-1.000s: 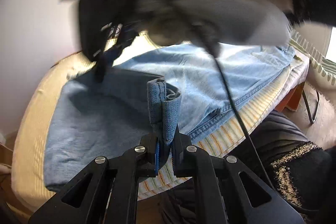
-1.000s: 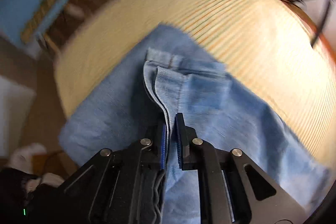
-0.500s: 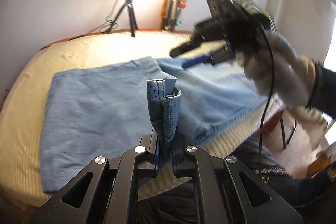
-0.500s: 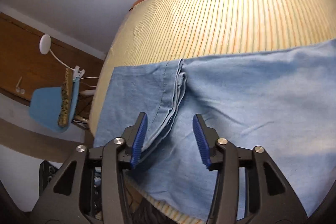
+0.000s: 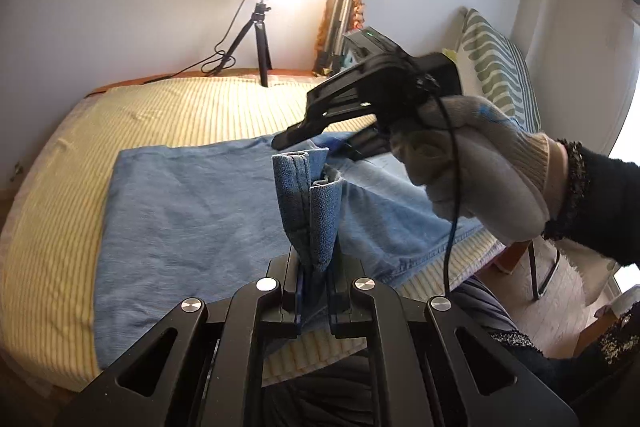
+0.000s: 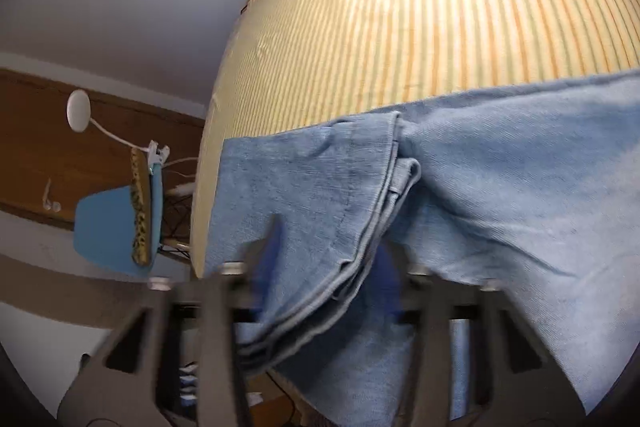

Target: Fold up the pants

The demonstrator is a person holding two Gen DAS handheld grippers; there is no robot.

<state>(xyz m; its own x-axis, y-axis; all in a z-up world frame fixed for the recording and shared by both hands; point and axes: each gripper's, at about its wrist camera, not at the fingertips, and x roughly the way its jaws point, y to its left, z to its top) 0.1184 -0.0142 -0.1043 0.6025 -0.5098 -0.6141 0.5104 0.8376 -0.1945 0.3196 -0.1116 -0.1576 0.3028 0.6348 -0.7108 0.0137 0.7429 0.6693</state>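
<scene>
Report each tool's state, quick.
Left tool: shut on the jeans fold.
Right tool: just been closing, blurred, hem edge between the fingers; grip cannot be told.

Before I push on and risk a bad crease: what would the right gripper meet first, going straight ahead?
Probably the layered hem fold of the light blue denim pants, already between the right gripper pads; depth is blurred.

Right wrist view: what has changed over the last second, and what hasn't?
The right hand-held gripper let go of the jeans hem it had pinched, swung across and came back low; its jaws have just been closing, blurred, around the folded hem edge. Whether the pads press yet is unclear. The left hand-held gripper stayed shut on its upright fold; the jeans stayed spread on the striped bed.
</scene>
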